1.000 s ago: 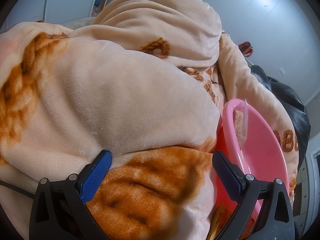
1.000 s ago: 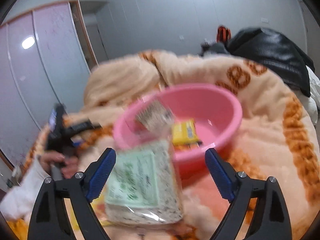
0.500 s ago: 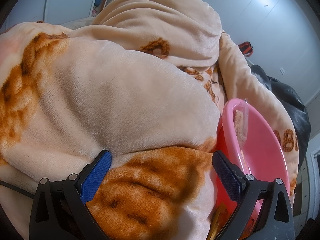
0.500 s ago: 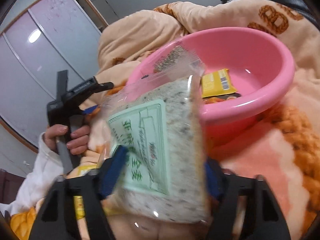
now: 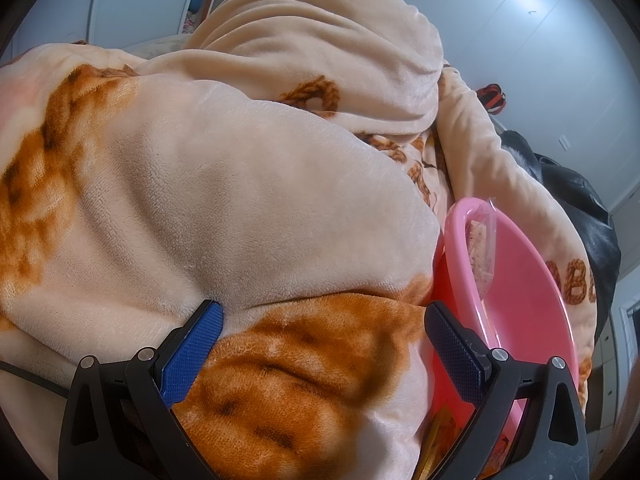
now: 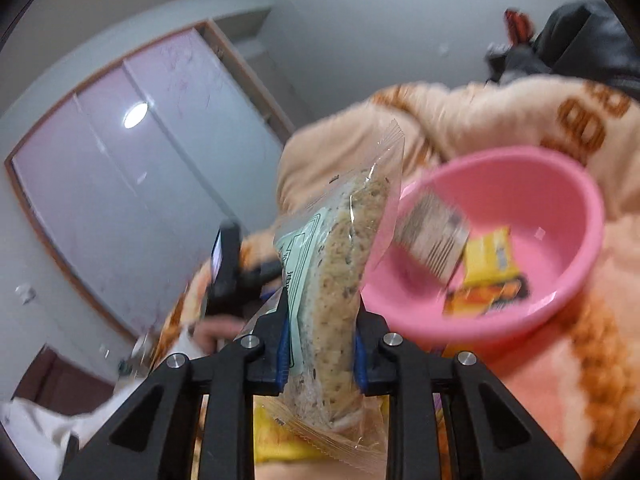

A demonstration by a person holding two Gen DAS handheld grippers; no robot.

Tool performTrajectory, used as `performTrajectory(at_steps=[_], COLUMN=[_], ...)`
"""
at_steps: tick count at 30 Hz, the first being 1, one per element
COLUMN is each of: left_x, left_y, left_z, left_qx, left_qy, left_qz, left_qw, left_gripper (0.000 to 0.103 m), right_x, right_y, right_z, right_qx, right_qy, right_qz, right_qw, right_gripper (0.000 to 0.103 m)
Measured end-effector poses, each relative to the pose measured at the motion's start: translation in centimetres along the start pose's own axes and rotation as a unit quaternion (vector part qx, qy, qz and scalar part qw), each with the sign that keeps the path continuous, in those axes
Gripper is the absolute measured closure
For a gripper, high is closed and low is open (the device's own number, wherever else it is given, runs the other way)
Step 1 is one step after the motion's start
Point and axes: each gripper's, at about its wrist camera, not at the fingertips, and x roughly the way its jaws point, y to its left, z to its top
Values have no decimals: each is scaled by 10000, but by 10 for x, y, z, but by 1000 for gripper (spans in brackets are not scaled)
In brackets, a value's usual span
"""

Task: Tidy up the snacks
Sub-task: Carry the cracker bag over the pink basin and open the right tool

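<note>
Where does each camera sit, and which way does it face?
Left wrist: on the left gripper, facing down onto the blanket; its open fingers show.
Right wrist: on the right gripper, whose jaws are closing on a wrapped bread slice, facing the pink basin; the person's hand holding the left gripper shows.
Shared: basin, blanket.

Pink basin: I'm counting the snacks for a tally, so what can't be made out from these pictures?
- Right wrist view: motion blur smears the yellow packet and the clear wrapper in the pink basin; no print is readable.
- Right wrist view: the bread pack hides the basin's near-left side.
- Left wrist view: the picture's edge cuts off the basin.
</note>
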Motion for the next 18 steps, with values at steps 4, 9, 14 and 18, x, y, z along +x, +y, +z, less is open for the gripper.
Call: performTrajectory(at_steps=[4,9,14,18], left_x=[0,0,-1,-1], left_y=[0,0,-1,0], left_z=[0,0,1,0], left_qx=[1,0,22,21], left_qy=[0,-2,2,0], left_qz=[3,4,28,25], left_qw=[10000,10000,10000,10000], left_gripper=[3,3,3,3], right_x=[2,30,20,6], right_y=[-38,-74,-68,-74], right_z=[15,-8,-27,-34], right_qx=[831,511,438,613], right_qy=[-621,-537,-786,-1215], right_qz=[-332,-1794,-1979,-2153], right_qw=[9940,9810,9761,9670], right_gripper=[80,58,28,10])
